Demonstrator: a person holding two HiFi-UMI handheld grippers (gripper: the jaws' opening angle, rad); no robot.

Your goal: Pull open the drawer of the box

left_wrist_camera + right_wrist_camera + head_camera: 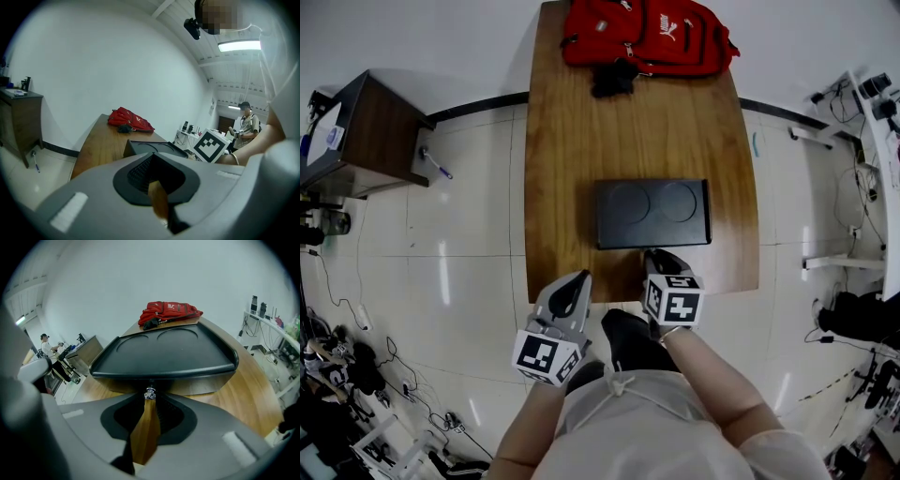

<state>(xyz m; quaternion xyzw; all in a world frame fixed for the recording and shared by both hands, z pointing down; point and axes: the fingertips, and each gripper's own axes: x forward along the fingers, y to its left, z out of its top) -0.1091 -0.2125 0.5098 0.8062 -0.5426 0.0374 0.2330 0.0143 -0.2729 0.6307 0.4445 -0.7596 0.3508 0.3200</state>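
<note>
The black box lies flat on the wooden table, with two round dents in its lid. Its drawer front faces me, and a small shiny knob sticks out from it under the lid's rim. My right gripper is at the middle of that front edge. In the right gripper view its jaws close in on the knob from both sides. My left gripper hovers off the table's near edge, left of the box, shut with nothing in it.
A red backpack with a black item in front of it lies at the table's far end. A dark wooden cabinet stands on the floor to the left, with a pen beside it. Another person stands far off in the room.
</note>
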